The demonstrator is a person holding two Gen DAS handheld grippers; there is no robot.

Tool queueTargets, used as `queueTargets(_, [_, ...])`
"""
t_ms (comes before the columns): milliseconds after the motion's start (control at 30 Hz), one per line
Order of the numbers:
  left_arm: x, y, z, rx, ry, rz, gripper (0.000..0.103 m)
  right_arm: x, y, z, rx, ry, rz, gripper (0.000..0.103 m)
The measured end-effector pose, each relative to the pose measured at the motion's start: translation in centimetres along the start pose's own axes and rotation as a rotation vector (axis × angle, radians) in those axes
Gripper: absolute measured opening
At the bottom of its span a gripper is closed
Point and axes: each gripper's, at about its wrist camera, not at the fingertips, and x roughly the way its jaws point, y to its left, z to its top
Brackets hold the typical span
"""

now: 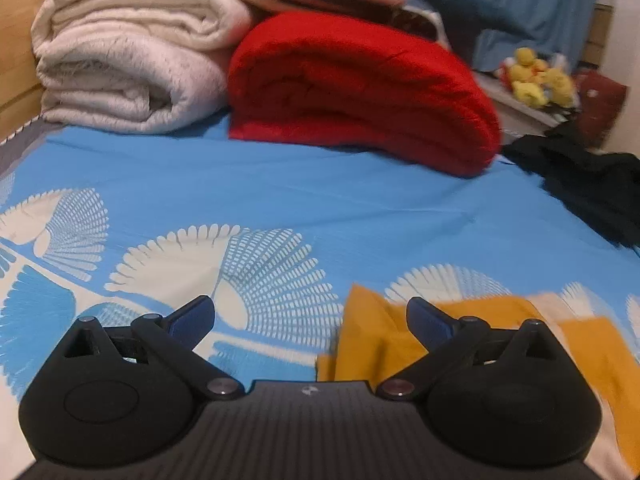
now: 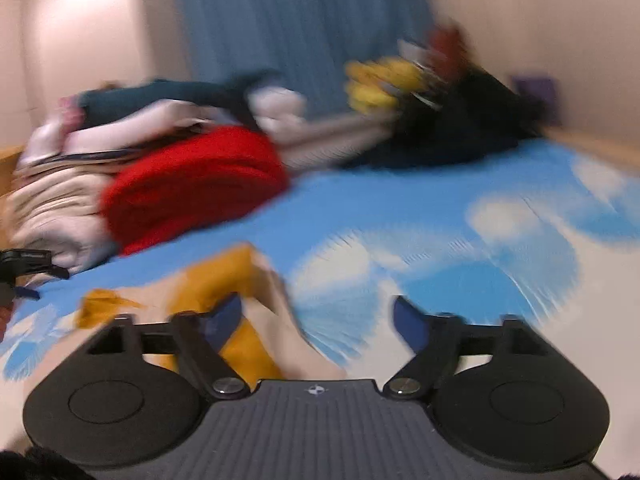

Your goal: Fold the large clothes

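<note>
A mustard-yellow and cream garment [image 1: 472, 336] lies on the blue patterned bed sheet [image 1: 280, 200]. In the left wrist view it lies at the lower right, under and beyond the right finger. My left gripper [image 1: 310, 320] is open and empty above the sheet. In the blurred right wrist view the garment [image 2: 244, 312] lies at the lower left, under the left finger. My right gripper [image 2: 318, 320] is open and empty. The left gripper [image 2: 28, 264] shows at that view's left edge.
A folded red blanket [image 1: 360, 96] and folded white blankets [image 1: 128, 60] are stacked at the head of the bed. A black garment [image 1: 592, 188] lies at the right. Yellow plush toys [image 1: 536, 76] and a blue curtain [image 1: 520, 12] are behind.
</note>
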Motion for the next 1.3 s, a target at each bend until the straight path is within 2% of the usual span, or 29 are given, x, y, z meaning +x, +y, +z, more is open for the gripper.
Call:
queueTargets(33, [-1.0,0.0,-0.9,0.014,-0.001,-0.018,0.102,0.8,0.6,0.7,-0.039,0.018,0.066,0.044])
queueTargets(100, [-2.6,-0.3,-2.4,0.036,0.007,-0.070,0.102,3.6,2.4,1.5,-0.133,0.091,0.198,0.027])
queueTargets(133, [-3.1,-0.5,-3.3,0.050,0.014,-0.096,0.102,5.6,3.5,1.6,-0.179,0.160,0.245,0.025])
queueTargets(167, [-3.3,-1.2,-4.2,0.065,0.021,-0.113,0.102,7.6,4.5,1.3,-0.219,0.217,0.250,0.025])
queueTargets(200, [-3.2,-1.7,-4.9,0.082,0.028,-0.127,0.102,9.5,5.2,0.8,-0.269,0.254,0.209,0.023])
queueTargets(267, [-2.2,-3.2,-6.8,0.140,0.042,-0.117,0.102,13.2,5.4,-0.7,-0.384,0.263,0.053,0.023])
queueTargets(300, [-1.7,-3.8,-7.8,0.167,0.046,-0.098,0.102,14.6,4.7,-1.2,-0.377,0.273,0.021,0.030])
queueTargets(400, [0.0,-3.8,-9.4,0.196,0.058,-0.064,0.102,16.5,2.7,-1.1,-0.226,0.282,0.000,0.036])
queueTargets(433, [0.2,-3.5,-9.6,0.180,0.052,-0.058,0.102,16.3,2.3,-1.0,-0.189,0.266,-0.012,0.044])
queueTargets(467, [0.2,-3.1,-9.6,0.163,0.045,-0.054,0.102,16.0,1.7,-0.7,-0.138,0.248,-0.023,0.050])
queueTargets(533, [-0.7,-2.3,-9.3,0.130,0.023,-0.034,0.102,14.6,0.9,-0.5,-0.049,0.222,-0.043,0.067])
queueTargets(600, [-2.9,-1.9,-9.1,0.150,-0.028,0.003,0.102,12.0,0.2,0.2,-0.001,0.179,-0.063,0.076])
queueTargets(667, [-6.3,-2.3,-9.3,0.211,-0.094,0.050,0.103,8.8,1.3,0.8,-0.079,0.130,-0.085,0.081])
queueTargets(733, [-10.2,-3.6,-10.5,0.249,-0.164,0.095,0.103,5.0,3.5,1.1,-0.146,0.087,-0.066,0.102])
queueTargets(800, [-13.9,-5.2,-12.4,0.258,-0.197,0.102,0.103,1.7,5.7,1.1,-0.174,0.059,-0.020,0.102])
queueTargets(900, [-18.9,-7.4,-16.6,0.254,-0.178,0.078,0.103,-3.2,8.8,-0.2,-0.214,0.050,0.020,0.102])
queueTargets(1000, [-22.6,-8.7,-21.5,0.220,-0.121,0.056,0.103,-7.1,10.9,-2.9,-0.232,0.087,-0.030,0.102])
queueTargets(1133, [-24.6,-9.5,-26.7,0.221,-0.063,0.011,0.103,-9.9,12.2,-6.7,-0.229,0.134,-0.140,0.102])
queueTargets(1233, [-24.9,-10.2,-29.1,0.239,-0.062,0.068,0.103,-10.2,12.4,-8.4,-0.202,0.212,-0.178,0.102])
queueTargets(1300, [-25.0,-10.4,-29.8,0.222,-0.071,0.065,0.103,-10.2,12.3,-8.6,-0.177,0.226,-0.179,0.102])
